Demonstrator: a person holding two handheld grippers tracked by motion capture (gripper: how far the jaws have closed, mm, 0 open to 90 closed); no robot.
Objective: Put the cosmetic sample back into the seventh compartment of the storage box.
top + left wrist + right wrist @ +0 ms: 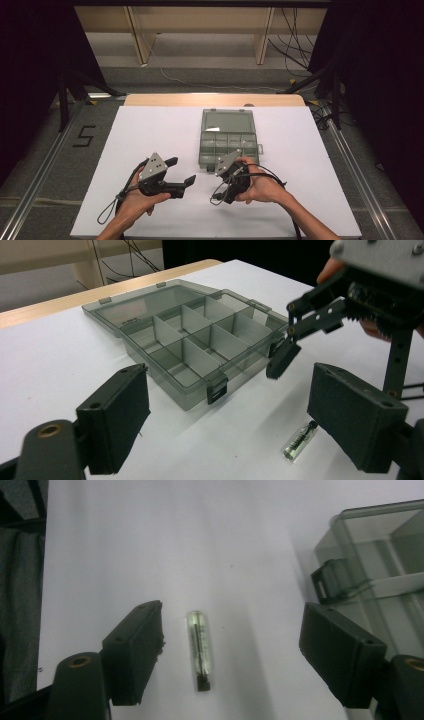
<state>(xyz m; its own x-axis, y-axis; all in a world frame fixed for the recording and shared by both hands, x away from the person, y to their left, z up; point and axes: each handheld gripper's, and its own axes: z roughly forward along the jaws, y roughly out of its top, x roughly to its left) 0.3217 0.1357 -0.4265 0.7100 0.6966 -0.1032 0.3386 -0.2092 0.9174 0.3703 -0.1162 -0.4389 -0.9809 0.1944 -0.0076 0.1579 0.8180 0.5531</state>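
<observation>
**Small clear tube on the bench, both sets of fingers spread**

My left gripper (181, 172) sits near the front edge of the bench (150, 130), left of middle, its fingers (117, 425) spread wide with nothing between them. Seen along it, the fingers point across the white top toward the box.

My right gripper (226, 165) is just right of the middle of the bench, tipped down. In its own view my fingers (135, 650) stand apart on either side of a small clear tube (198, 650), not touching it. The tube lies flat on the white surface, a dark cap at its near end, closer to one finger than to the other. In the left gripper view the same tube (299, 441) lies just in front of the box's near corner, beneath my right gripper (282, 360).

Beyond it lies the smoky grey compartment box (228, 142), open, dividers upright, compartments empty, latches hanging at its front wall. Its lid (227, 121) lies flat toward the far edge.
</observation>
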